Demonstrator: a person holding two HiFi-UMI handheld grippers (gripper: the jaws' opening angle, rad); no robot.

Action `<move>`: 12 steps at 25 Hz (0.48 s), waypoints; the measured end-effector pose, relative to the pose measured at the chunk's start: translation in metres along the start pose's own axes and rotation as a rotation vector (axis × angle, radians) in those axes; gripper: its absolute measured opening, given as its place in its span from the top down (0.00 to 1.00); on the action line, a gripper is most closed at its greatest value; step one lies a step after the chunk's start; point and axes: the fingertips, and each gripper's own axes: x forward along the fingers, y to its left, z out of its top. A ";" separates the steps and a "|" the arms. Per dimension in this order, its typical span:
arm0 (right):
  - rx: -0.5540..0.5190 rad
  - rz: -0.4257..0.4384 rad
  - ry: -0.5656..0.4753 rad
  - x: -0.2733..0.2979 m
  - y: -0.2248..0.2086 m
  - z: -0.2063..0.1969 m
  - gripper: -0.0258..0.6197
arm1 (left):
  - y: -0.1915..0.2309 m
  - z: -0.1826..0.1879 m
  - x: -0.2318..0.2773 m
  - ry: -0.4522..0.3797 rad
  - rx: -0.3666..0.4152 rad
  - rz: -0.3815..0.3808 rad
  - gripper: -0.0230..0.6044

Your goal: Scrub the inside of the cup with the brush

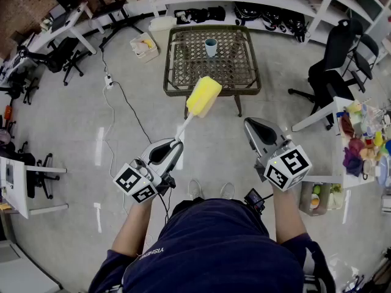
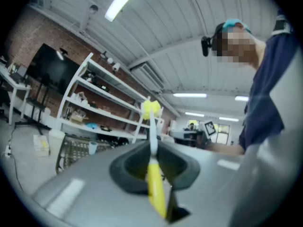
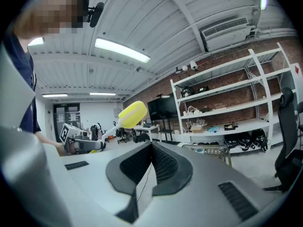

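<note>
A pale blue cup (image 1: 211, 46) stands on a low wicker table (image 1: 183, 72) ahead of me. My left gripper (image 1: 177, 144) is shut on the handle of a brush (image 1: 186, 126) whose yellow sponge head (image 1: 203, 96) points up toward the table. In the left gripper view the brush (image 2: 152, 141) runs out between the closed jaws, and the cup (image 2: 92, 147) shows small at the left. My right gripper (image 1: 252, 127) is shut with nothing in it, held level with the left, well short of the table. From the right gripper view I see the sponge head (image 3: 132, 114) and the cup (image 3: 200, 150) far off.
Black office chairs (image 1: 333, 63) stand at the right, with a cluttered white table (image 1: 366, 133) beside them. A cable (image 1: 122, 96) trails over the floor at the left. Shelves (image 1: 244, 5) line the far wall. A cardboard box (image 1: 144, 46) sits left of the wicker table.
</note>
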 end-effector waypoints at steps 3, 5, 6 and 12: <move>0.006 0.008 -0.003 -0.008 -0.005 -0.001 0.95 | -0.007 -0.002 0.005 -0.007 -0.004 0.009 0.91; 0.016 0.013 -0.004 -0.013 -0.010 -0.002 0.95 | -0.013 -0.005 0.010 -0.009 -0.006 0.018 0.90; 0.020 0.015 -0.004 -0.016 -0.013 -0.003 0.95 | -0.015 -0.006 0.012 -0.010 -0.008 0.022 0.91; 0.019 0.036 0.006 -0.032 -0.026 -0.008 0.95 | -0.025 -0.016 0.028 -0.023 -0.007 0.047 0.91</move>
